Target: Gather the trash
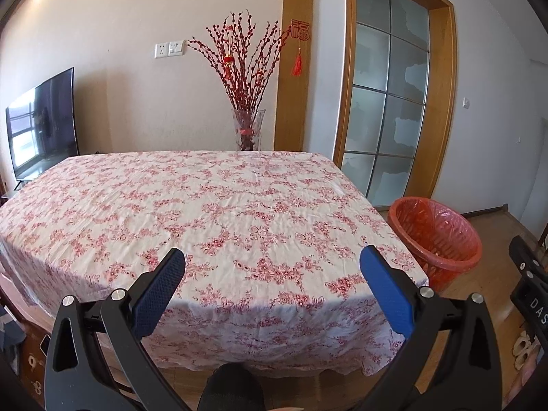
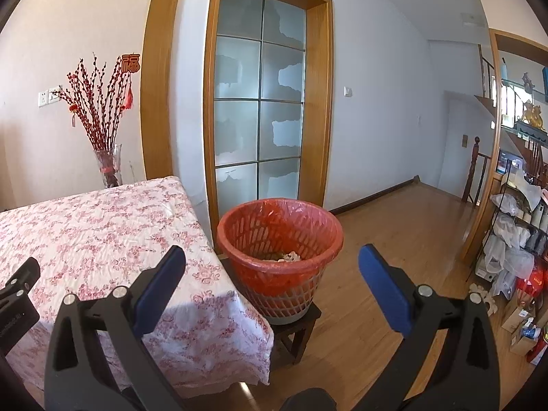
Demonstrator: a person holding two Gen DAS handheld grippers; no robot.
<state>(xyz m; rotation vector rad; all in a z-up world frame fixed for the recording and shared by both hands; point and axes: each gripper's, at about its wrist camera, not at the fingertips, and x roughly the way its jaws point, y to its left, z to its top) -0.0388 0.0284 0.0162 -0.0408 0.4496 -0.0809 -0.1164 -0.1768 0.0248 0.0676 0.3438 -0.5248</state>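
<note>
My left gripper (image 1: 272,262) is spread wide with nothing between its blue pads (image 1: 385,287). It hangs above the near edge of a table (image 1: 219,205) covered in a white cloth with a red flower print. I see no scraps on that cloth from this camera; the tabletop looks bare from edge to edge.

My right gripper (image 2: 272,262) is also released, its blue pads (image 2: 383,286) far apart and holding nothing. It points at a red trash basket (image 2: 279,257) lined with a thin red plastic bag. The basket sits on a small dark stool (image 2: 294,328) just beside the table's right corner. A few pale crumpled pieces of trash (image 2: 289,257) lie at the bottom of the basket, so the collecting looks finished or close to it.

Beyond the table stand a glass vase of red branches (image 1: 246,89), a television (image 1: 42,125) to the left, and a frosted glass door (image 2: 258,102). Bags and boxes crowd shelves (image 2: 517,239) at the far right.

Risks as I judge them: the basket perches on a narrow stool, so a bump from the right gripper could tip it and spill everything. A pad could also snag the loose cloth and drag it off the table.
</note>
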